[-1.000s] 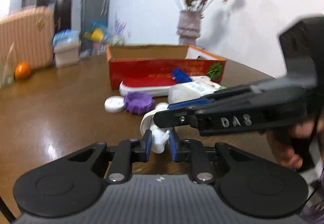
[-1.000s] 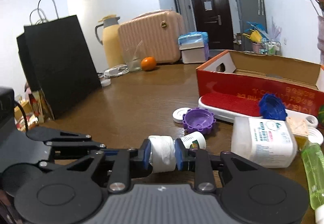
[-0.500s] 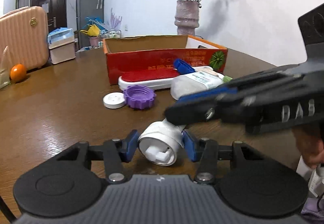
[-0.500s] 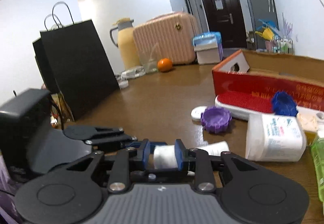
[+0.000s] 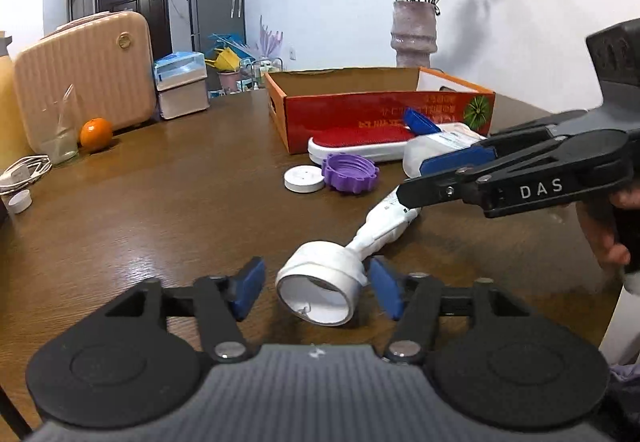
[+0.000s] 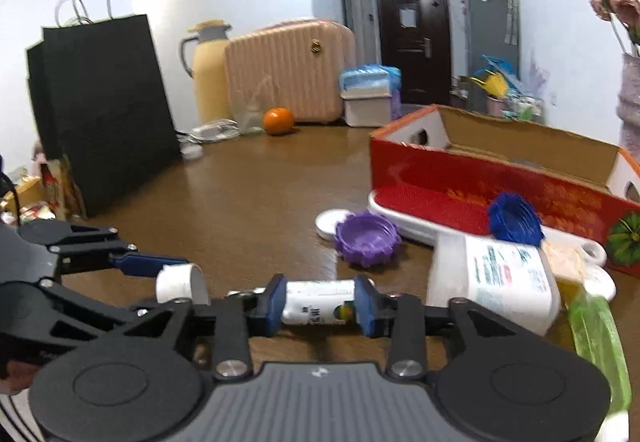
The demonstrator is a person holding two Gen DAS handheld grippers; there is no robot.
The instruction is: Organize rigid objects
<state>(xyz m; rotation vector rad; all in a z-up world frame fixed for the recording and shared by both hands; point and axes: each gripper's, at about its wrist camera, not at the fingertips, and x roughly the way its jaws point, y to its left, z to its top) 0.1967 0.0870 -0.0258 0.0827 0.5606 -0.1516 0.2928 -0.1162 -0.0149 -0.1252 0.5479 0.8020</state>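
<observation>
A white tube with a wide white cap (image 5: 320,286) lies on the brown table (image 5: 160,210). My left gripper (image 5: 316,288) is open, its blue pads either side of the cap without touching. My right gripper (image 6: 320,306) has opened around the tube's body (image 6: 316,306), with small gaps at the pads; it shows from the side in the left wrist view (image 5: 416,190). The cap also shows in the right wrist view (image 6: 180,282). A red cardboard box (image 5: 380,102) stands open behind.
Near the box lie a purple lid (image 5: 350,172), a white disc (image 5: 304,179), a red-and-white brush (image 5: 360,144), a blue lid (image 6: 514,220), a white bottle (image 6: 496,282) and a green bottle (image 6: 596,338). An orange (image 5: 95,133), suitcase (image 5: 84,74) and black bag (image 6: 104,110) stand farther back.
Both grippers have opened and let go of the tube, which now lies on the table. The left gripper has drawn back slightly from the cap.
</observation>
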